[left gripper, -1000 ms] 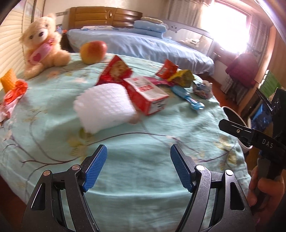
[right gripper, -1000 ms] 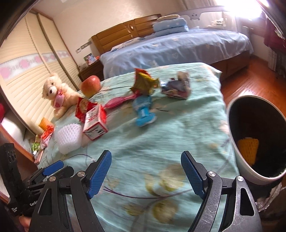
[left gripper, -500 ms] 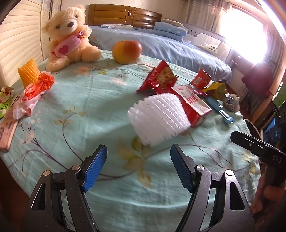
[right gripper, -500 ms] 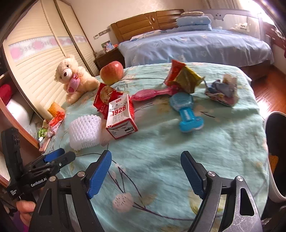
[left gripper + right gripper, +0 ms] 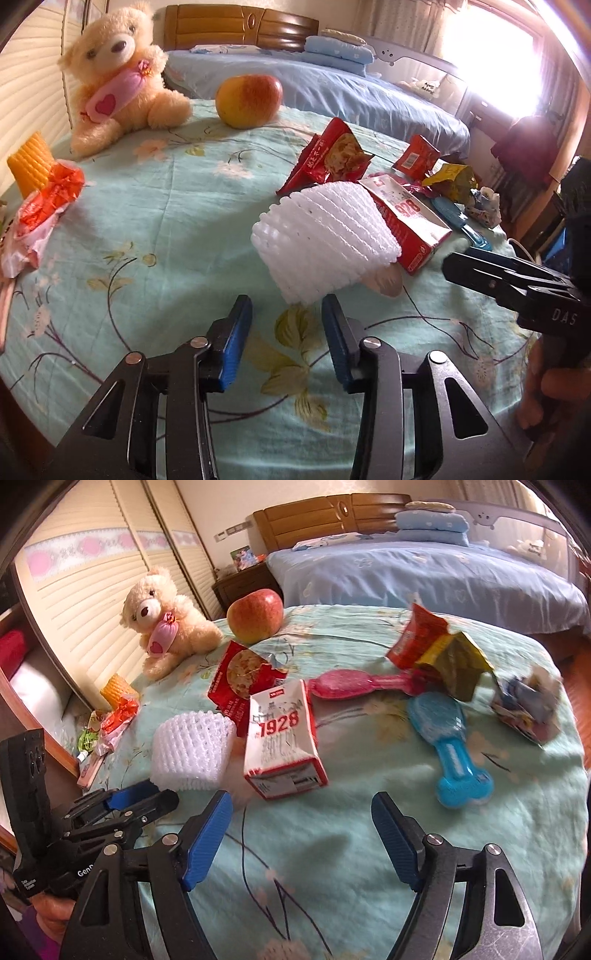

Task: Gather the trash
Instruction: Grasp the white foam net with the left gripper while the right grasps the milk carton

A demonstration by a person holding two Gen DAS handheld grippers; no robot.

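A white foam fruit net (image 5: 325, 240) lies on the teal tablecloth, also seen in the right wrist view (image 5: 192, 749). Beside it lie a red-and-white "1928" carton (image 5: 282, 738), a red snack bag (image 5: 243, 679), a red wrapper (image 5: 417, 635), a yellow-green wrapper (image 5: 458, 664) and a crumpled blue wrapper (image 5: 532, 705). My left gripper (image 5: 286, 314) is partly closed, empty, its fingertips just short of the foam net's near edge. My right gripper (image 5: 303, 812) is open and empty, just in front of the carton.
A teddy bear (image 5: 118, 81), an apple (image 5: 247, 99), a yellow foam net (image 5: 29, 162) and an orange-red wrapper (image 5: 44, 199) sit at the left and back. A pink brush (image 5: 354, 683) and a blue brush (image 5: 450, 749) lie at the right. A blue bed (image 5: 424, 568) stands behind.
Both grippers have moved closer to the foam net and carton. My left gripper's jaws have narrowed from wide open. The bin has left the right wrist view.
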